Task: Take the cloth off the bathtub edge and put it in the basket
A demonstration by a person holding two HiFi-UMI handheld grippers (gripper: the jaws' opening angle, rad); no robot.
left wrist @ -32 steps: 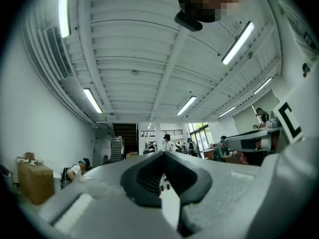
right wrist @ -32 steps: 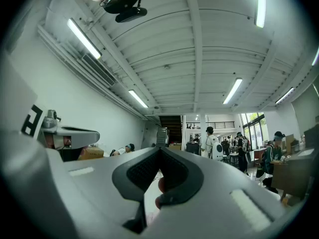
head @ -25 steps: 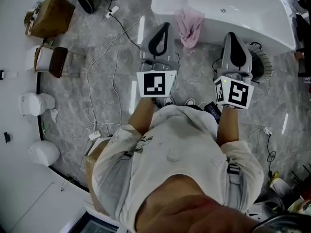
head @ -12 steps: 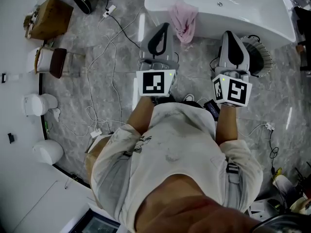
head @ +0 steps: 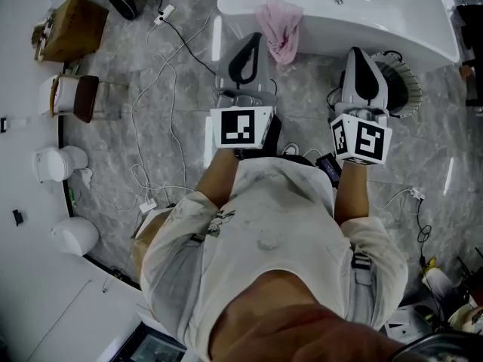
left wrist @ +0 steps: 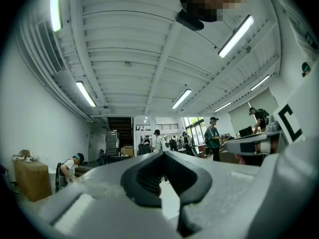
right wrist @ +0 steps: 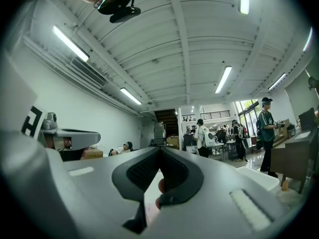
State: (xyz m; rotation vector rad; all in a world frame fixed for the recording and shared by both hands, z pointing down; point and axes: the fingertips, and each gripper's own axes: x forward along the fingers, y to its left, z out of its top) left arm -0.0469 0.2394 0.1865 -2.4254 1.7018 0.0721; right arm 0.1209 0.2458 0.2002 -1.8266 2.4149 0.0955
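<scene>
Grey veined marble floor [head: 151, 111] meets a glossy white bathtub [head: 377, 10] — the crumpled pink cloth [head: 279, 32] drapes over its edge (a ribbed pale basket [head: 405, 89] stands beside). Left gripper [head: 249, 47] and right gripper [head: 361, 59] hover near it, both with jaws pressed together, empty.

A grey marbled floor [head: 113, 153] carries a white bathtub [head: 362, 13] along its far side. A ribbed round basket [head: 407, 96] stands just beside the tub's front wall. White cables [head: 162, 89] trail loosely across the floor toward a small white adapter [head: 147, 206]. A cardboard box [head: 72, 25] sits by the left wall, near a white bin [head: 72, 96] with a brown lid.
</scene>
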